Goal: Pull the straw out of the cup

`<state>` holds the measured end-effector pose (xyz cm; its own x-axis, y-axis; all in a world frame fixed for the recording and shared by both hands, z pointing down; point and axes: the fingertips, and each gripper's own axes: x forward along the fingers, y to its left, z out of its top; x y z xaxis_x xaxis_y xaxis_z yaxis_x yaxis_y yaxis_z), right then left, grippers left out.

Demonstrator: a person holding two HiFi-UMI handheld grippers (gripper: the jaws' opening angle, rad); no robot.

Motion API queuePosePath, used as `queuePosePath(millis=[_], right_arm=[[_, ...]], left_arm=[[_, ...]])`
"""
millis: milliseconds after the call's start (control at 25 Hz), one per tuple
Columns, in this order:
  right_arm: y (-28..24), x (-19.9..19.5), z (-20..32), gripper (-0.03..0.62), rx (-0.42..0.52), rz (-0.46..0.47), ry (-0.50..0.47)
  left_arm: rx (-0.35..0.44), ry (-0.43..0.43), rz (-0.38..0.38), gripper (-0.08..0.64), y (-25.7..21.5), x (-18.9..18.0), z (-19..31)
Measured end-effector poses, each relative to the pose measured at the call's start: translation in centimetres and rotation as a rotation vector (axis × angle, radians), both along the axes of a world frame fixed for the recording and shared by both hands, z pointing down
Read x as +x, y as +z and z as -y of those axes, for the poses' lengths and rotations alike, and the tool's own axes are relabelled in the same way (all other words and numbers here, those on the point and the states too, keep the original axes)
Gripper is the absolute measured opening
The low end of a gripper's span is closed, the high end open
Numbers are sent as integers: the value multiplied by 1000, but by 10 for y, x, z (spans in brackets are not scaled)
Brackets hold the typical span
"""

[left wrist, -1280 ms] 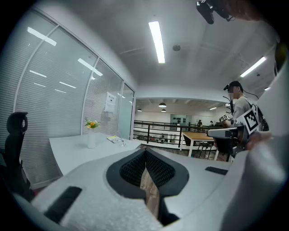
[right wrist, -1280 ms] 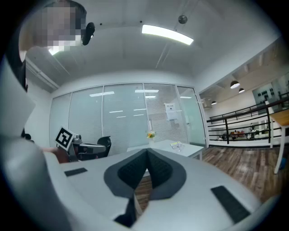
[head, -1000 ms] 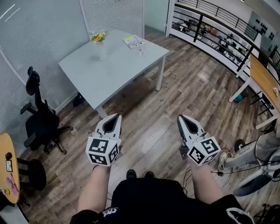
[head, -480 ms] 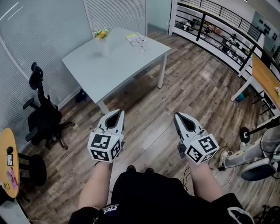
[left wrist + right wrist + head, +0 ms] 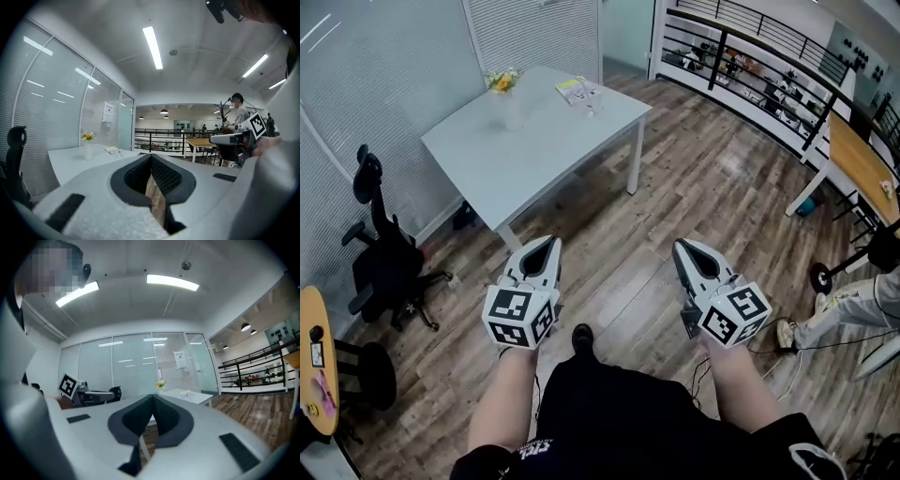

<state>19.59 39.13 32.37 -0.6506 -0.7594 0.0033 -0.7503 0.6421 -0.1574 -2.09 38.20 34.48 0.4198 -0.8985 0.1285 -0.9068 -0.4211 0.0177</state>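
A small clear cup [image 5: 592,105], too far off to make out a straw, stands at the far end of the grey table [image 5: 534,155]. My left gripper [image 5: 551,243] and right gripper [image 5: 682,247] are held side by side at waist height over the wooden floor, well short of the table. Both point toward it. In the left gripper view the left gripper [image 5: 151,157] has its jaws closed together with nothing between them. In the right gripper view the right gripper [image 5: 153,397] is shut and empty too.
A white vase with flowers [image 5: 512,105] and a yellow booklet [image 5: 572,89] share the table. A black office chair [image 5: 380,258] stands left of it, a round wooden table [image 5: 314,356] at the far left. A railing [image 5: 750,66], a wooden desk [image 5: 862,164] and another person's legs [image 5: 853,300] are on the right.
Both grippers stay shut and side by side, drifting only slightly. The head view has shifted a little, and the other person's legs at the right have moved.
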Motion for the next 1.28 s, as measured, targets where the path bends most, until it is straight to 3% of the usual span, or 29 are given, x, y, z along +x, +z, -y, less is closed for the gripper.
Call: queuePosePath(millis=[760,1280], right_arm=[[6,-9,78,6,-36,6,27],[9,-68,174,6,-59,-17,7]], left_arm=[[-18,62,-8,11,11,-7,87],[-16,64,-48,18,12,-60,186]])
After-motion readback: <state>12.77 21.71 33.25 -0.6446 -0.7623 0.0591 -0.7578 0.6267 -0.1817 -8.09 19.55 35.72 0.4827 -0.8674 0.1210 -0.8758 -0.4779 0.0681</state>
